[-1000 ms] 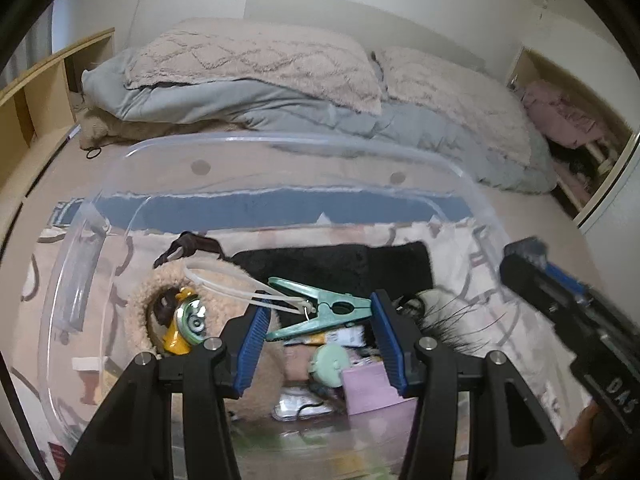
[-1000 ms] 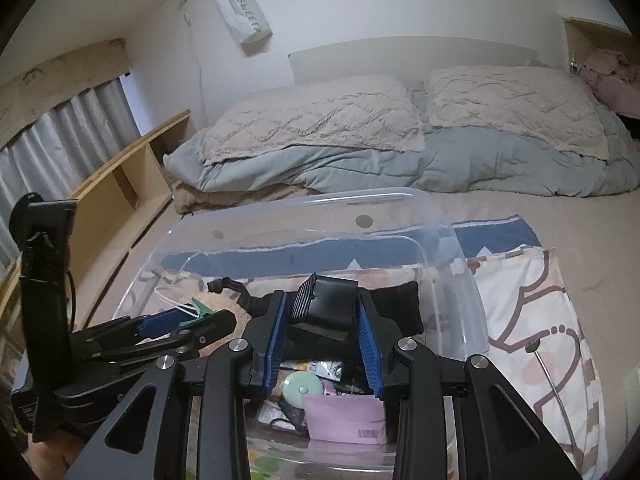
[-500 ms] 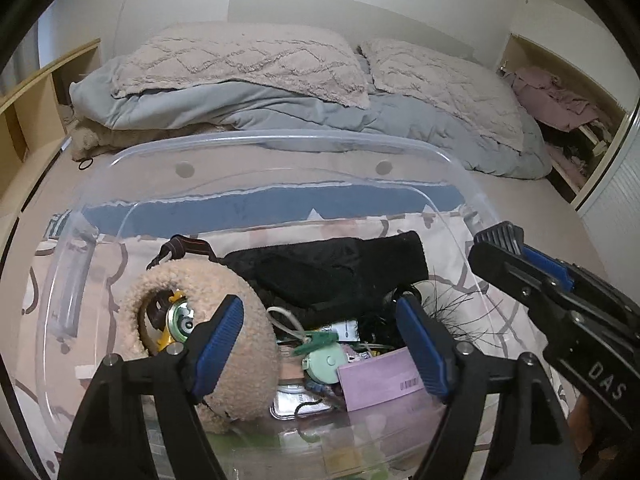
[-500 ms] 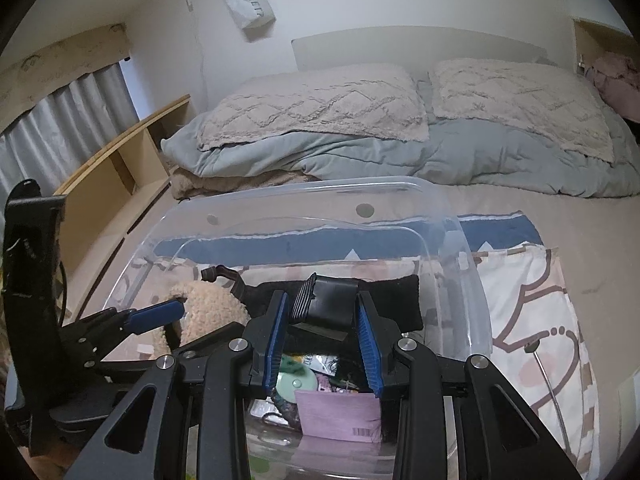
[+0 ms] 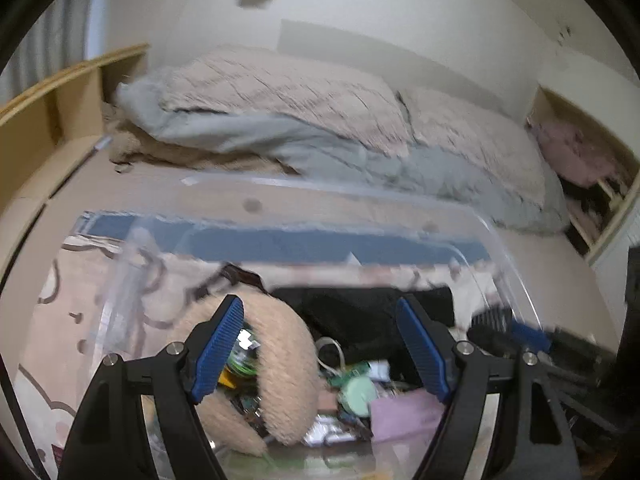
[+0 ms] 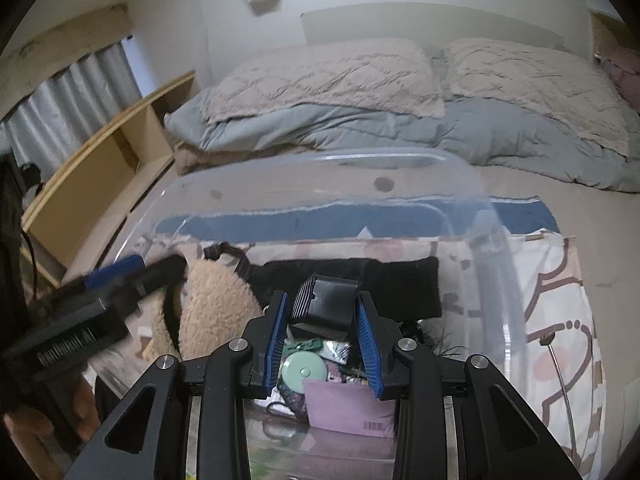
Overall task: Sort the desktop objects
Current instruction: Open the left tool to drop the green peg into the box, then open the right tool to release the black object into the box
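A clear plastic bin point(image 5: 500, 240) on the bed holds a fluffy beige pouch point(image 5: 280, 364), black cloth point(image 5: 360, 312), a mint round case point(image 5: 358, 394), a pink card point(image 5: 404, 414) and small clutter. My left gripper point(image 5: 320, 352) is open and empty above the bin's near side. My right gripper point(image 6: 322, 330) is shut on a black ribbed block point(image 6: 326, 306) and holds it over the bin point(image 6: 492, 248), above the mint case point(image 6: 302, 372) and pink card point(image 6: 348, 404). The left gripper point(image 6: 120, 276) shows at the left of the right wrist view.
The bin sits on a patterned cloth point(image 6: 560, 320) on the bed. Grey duvet and beige pillows point(image 6: 340, 76) lie behind it. A wooden shelf point(image 6: 112, 152) runs along the left. A thin metal rod point(image 6: 560, 384) lies on the cloth at the right.
My left gripper has opened and let go of the green clip, which dropped into the bin, and has swung left. My right gripper keeps hold of the black block.
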A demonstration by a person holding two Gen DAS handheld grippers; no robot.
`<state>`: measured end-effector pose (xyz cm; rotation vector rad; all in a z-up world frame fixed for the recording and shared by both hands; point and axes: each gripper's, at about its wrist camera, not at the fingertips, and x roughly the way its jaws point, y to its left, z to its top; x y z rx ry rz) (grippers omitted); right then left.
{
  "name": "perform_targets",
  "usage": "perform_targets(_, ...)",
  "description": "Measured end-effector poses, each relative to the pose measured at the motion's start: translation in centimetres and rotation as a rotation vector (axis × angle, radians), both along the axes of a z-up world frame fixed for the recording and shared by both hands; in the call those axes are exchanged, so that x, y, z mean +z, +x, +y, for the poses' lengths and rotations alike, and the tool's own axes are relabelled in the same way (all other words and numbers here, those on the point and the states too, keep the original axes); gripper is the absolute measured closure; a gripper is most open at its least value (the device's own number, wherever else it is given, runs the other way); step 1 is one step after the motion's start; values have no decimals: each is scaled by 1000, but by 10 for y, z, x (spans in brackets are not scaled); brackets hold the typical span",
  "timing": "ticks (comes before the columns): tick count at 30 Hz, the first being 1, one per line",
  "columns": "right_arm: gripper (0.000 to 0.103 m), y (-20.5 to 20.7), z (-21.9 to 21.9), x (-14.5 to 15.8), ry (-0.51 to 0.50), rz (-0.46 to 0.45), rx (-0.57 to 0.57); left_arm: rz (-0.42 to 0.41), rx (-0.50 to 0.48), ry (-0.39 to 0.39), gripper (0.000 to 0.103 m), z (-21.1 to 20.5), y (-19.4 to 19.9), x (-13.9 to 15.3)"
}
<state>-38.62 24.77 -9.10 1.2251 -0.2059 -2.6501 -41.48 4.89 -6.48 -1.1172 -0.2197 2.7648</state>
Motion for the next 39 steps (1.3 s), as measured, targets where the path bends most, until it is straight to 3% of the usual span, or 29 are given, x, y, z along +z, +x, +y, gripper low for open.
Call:
perform_targets(5,69,-4,-16,-6,21,-43,69,38,50,49,24,-22,-1,10)
perform_targets(10,69,-8,-28,-15,18,-88,104,39,59,47,24,-28,-4,11)
perform_targets(16,68,-14,-24,-20,71,-104,22,24,35,42,24,-23,-8,4)
perform_targets(18,57,-16,-17,-19,62,-107,2,20,24,41,24,-19,-8,2)
perform_targets(19,31,-16,-14,-19,52,-110,-5,19,19,39,24,-17,-7,1)
perform_targets(20,17,-15,-12,-19,45,-108,-9,19,12,33,24,-14,-6,1)
perform_targets(39,16,6,-6,5,37,-32,-40,46,8,-4,24,-12,18,16)
